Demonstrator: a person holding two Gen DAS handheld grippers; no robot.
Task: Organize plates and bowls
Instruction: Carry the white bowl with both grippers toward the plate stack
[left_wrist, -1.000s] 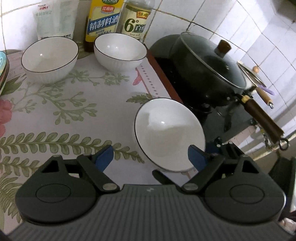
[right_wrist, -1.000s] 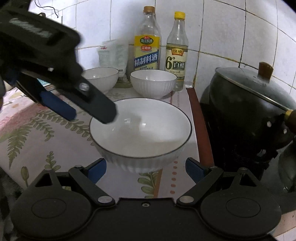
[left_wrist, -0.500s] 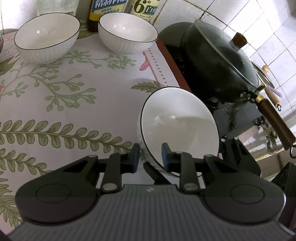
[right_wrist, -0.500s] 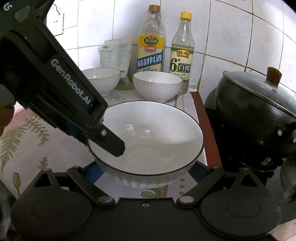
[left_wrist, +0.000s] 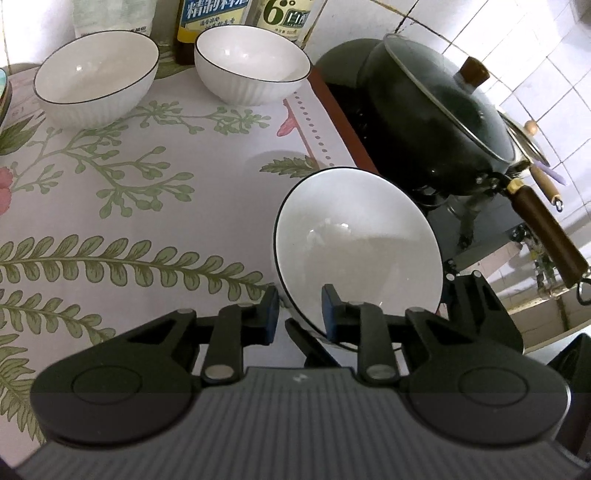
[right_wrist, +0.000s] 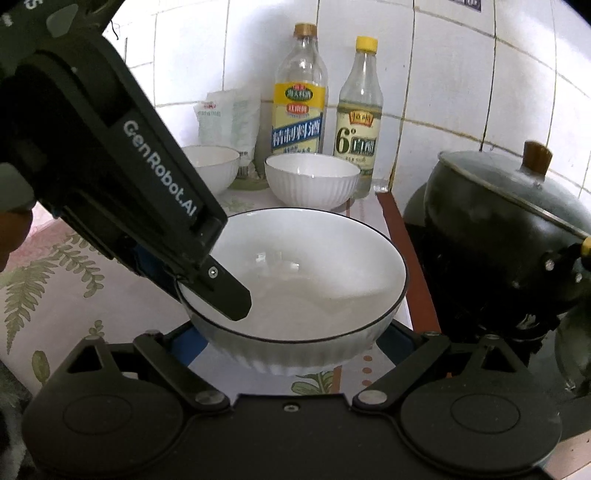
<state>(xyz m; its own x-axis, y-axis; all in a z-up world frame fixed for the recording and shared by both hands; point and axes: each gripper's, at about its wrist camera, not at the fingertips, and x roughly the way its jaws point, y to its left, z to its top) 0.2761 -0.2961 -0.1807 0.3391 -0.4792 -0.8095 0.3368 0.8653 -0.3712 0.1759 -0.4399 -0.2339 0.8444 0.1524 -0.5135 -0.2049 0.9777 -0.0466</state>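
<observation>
Left gripper (left_wrist: 297, 314): jaws pinch near bowl (left_wrist: 354, 251) rim.
Right gripper (right_wrist: 291, 341): jaws wide beneath it.
Left: stacking with two bowls (left_wrist: 96, 74) beside bottles (right_wrist: 299, 99).

White tiled wall (right_wrist: 461, 74) is running behind the desk (left_wrist: 129, 206), which is wearing a fern-print cloth. Ahead of the right gripper, two bottles (right_wrist: 300, 92) and a white bag (right_wrist: 229, 118) are standing against the wall. To its right, a lidded black pot (right_wrist: 509, 221) is sitting on a stove.

Black tongs (left_wrist: 297, 317), blue pads (left_wrist: 271, 308)
</observation>
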